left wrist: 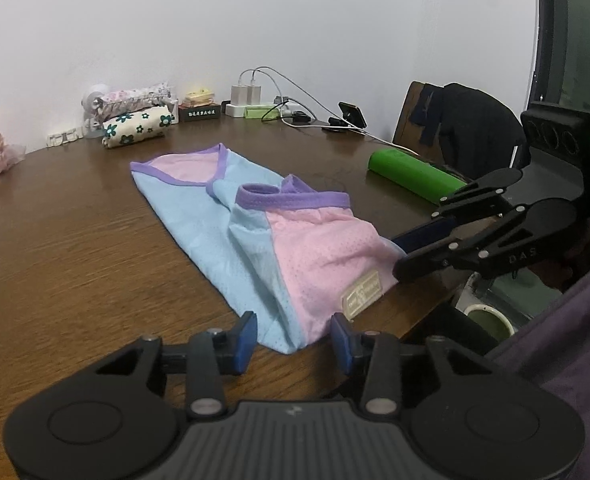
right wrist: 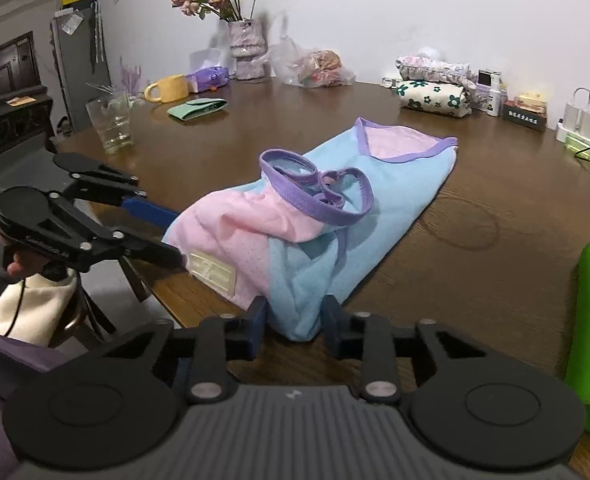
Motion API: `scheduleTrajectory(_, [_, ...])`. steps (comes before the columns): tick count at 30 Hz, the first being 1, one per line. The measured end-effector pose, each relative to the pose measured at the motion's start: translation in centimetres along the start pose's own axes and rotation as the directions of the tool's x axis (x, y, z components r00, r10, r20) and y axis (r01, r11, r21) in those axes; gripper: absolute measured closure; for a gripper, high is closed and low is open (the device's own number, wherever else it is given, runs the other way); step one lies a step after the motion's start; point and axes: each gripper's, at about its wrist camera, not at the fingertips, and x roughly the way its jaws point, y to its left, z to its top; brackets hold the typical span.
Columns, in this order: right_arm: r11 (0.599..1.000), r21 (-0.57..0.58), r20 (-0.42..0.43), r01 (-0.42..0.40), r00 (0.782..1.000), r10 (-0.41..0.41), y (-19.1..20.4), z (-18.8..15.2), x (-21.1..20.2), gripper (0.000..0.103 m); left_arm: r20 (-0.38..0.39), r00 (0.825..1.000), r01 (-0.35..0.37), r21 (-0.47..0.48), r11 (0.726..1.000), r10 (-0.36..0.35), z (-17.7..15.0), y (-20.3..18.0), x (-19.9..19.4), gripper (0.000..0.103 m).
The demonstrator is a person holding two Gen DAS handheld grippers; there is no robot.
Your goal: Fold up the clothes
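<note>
A pink and light-blue mesh tank top [left wrist: 255, 224] with purple trim lies partly folded lengthwise on the brown wooden table [left wrist: 75, 240]; it also shows in the right wrist view [right wrist: 335, 216]. My left gripper [left wrist: 293, 340] is open, its blue pads either side of the garment's near hem corner. It shows from the side in the right wrist view [right wrist: 175, 236], at the pink edge by the label. My right gripper [right wrist: 295, 320] is open, straddling the blue near corner. It shows in the left wrist view [left wrist: 397, 254] at the pink right edge.
A green roll [left wrist: 415, 174] lies right of the garment. Folded floral clothes [right wrist: 431, 96], chargers and cables [left wrist: 251, 98] line the far edge. A glass [right wrist: 109, 124], yellow mug [right wrist: 167, 88], green pouch [right wrist: 197, 109], flower vase [right wrist: 247, 50] and plastic bag [right wrist: 315, 66] stand at the left. A chair [left wrist: 455, 120] holds dark clothes.
</note>
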Motion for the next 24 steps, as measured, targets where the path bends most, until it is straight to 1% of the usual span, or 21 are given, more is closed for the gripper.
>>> scheduleTrajectory(2, [1.000, -0.009, 0.010, 0.007, 1.000, -0.007, 0.1, 0.1, -0.4, 0.073, 0.004, 1.000, 0.001, 0.007, 1.000, -0.001, -0.2, -0.1, 0.0, 0.064])
scheduleTrajectory(4, [1.000, -0.013, 0.019, -0.003, 1.000, 0.003, 0.1, 0.2, -0.6, 0.073, 0.009, 1.000, 0.002, 0.015, 1.000, -0.002, -0.3, -0.2, 0.0, 0.065])
scheduleTrajectory(9, [0.999, -0.035, 0.020, 0.003, 1.000, -0.002, 0.5, -0.1, 0.4, 0.074, 0.020, 1.000, 0.005, 0.033, 0.999, -0.006, -0.7, -0.4, 0.1, 0.065])
scheduleTrajectory(10, [0.999, -0.040, 0.024, 0.008, 1.000, -0.007, 0.6, -0.2, 0.5, 0.076, 0.024, 1.000, 0.006, 0.033, 0.999, -0.007, -0.8, -0.3, 0.0, 0.068])
scheduleTrajectory(11, [0.999, -0.049, 0.031, 0.015, 0.999, -0.013, 0.7, -0.3, 0.5, 0.081, 0.027, 1.000, 0.008, 0.027, 1.000, -0.009, -0.9, -0.2, 0.0, 0.079])
scheduleTrajectory(12, [0.998, -0.055, 0.033, 0.018, 0.999, -0.016, 0.7, -0.4, 0.5, 0.088, 0.028, 1.000, 0.011, 0.020, 1.000, -0.012, -0.9, 0.0, 0.0, 0.091])
scheduleTrajectory(15, [0.997, -0.071, 0.025, 0.009, 1.000, -0.007, 1.2, -0.7, -0.1, 0.096, 0.017, 0.999, 0.036, 0.002, 0.999, -0.036, -1.0, 0.3, -0.4, 0.097])
scheduleTrajectory(17, [0.997, -0.078, 0.029, 0.007, 1.000, -0.005, 1.5, -1.0, -0.6, 0.098, 0.022, 0.998, 0.051, 0.010, 0.999, -0.051, -1.2, 0.1, -0.9, 0.098])
scheduleTrajectory(19, [0.997, -0.071, 0.053, 0.008, 0.999, -0.004, 1.8, -1.2, -1.4, 0.098, 0.046, 0.997, 0.064, 0.010, 0.998, -0.065, -1.4, -0.2, -1.7, 0.099])
scheduleTrajectory(22, [0.998, -0.062, 0.100, 0.005, 0.995, 0.001, 2.2, -0.9, -2.7, 0.099, 0.079, 0.995, 0.055, 0.002, 0.998, -0.055, -0.9, 0.0, -2.4, 0.099])
scheduleTrajectory(24, [0.998, -0.065, 0.130, 0.005, 0.992, 0.003, 2.2, -0.1, -3.3, 0.099, 0.106, 0.993, 0.044, -0.002, 0.999, -0.043, -0.3, 0.4, -2.7, 0.099])
